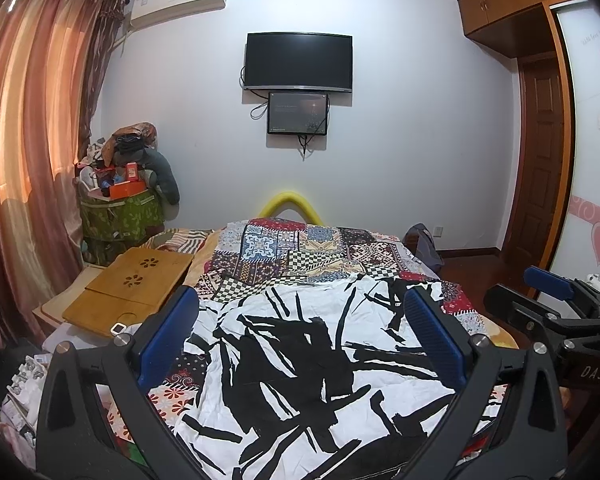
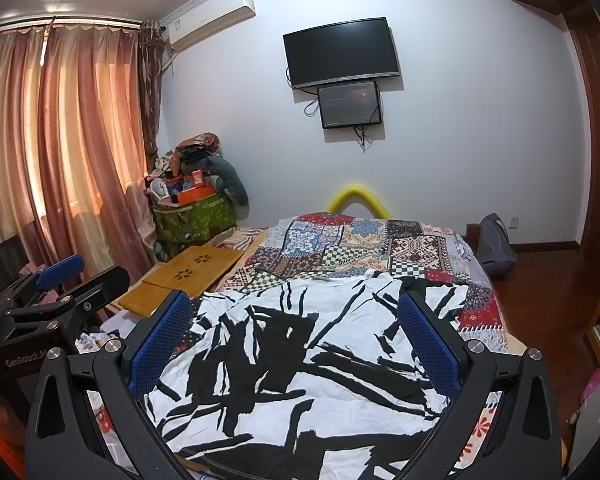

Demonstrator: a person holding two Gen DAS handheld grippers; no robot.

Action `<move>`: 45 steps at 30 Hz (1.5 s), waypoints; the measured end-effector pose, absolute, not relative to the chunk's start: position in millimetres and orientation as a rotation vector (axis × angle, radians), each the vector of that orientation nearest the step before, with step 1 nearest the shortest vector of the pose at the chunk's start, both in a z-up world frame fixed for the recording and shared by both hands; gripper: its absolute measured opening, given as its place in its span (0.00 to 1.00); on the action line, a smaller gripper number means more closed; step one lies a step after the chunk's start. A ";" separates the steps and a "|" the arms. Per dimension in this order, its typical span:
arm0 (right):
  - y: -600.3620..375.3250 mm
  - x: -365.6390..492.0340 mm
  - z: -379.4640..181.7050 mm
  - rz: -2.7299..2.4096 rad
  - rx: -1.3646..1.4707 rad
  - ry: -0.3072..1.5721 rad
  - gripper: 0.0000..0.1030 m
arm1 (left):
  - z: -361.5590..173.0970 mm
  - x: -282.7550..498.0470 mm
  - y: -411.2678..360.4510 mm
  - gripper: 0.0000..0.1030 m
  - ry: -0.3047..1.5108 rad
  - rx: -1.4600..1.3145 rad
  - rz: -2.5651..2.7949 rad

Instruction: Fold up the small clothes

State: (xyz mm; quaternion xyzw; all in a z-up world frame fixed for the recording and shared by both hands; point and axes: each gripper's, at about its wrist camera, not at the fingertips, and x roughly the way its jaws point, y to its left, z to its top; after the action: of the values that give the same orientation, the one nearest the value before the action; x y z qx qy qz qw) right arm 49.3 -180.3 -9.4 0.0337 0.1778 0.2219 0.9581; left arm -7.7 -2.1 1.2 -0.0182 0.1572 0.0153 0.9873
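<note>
Both grippers, left gripper (image 1: 302, 320) and right gripper (image 2: 296, 322), hang spread apart above the rumpled black-and-white garment (image 1: 300, 360). Judgement: flatten it, then pinch opposite corners.

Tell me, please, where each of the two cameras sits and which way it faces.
Left wrist: on the left gripper, looking along its open fingers over the black-and-white garment toward the TV; the right gripper shows at the right edge.
Right wrist: on the right gripper, facing the same way; the left gripper shows at the left.
Shared: garment, patchwork bedspread, wooden tray, TV.
</note>
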 end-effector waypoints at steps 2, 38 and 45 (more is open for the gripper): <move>-180.3 49.5 -9.4 0.449 0.068 0.359 1.00 | 1.1 -8.1 -2.0 1.00 0.316 -0.037 0.030; -157.3 112.9 -35.7 0.446 -0.012 0.455 1.00 | -27.7 71.6 55.0 1.00 0.433 -0.116 0.073; -146.5 167.8 -61.0 0.463 -0.063 0.530 1.00 | -73.1 142.3 113.5 1.00 0.620 -0.184 0.175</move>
State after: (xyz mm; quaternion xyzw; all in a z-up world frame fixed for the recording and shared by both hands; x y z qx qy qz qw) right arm 167.8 -146.5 -61.0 -0.0310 0.2594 0.2266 0.9383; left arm 142.3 113.5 -73.1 -0.0901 0.3041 0.0860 0.9445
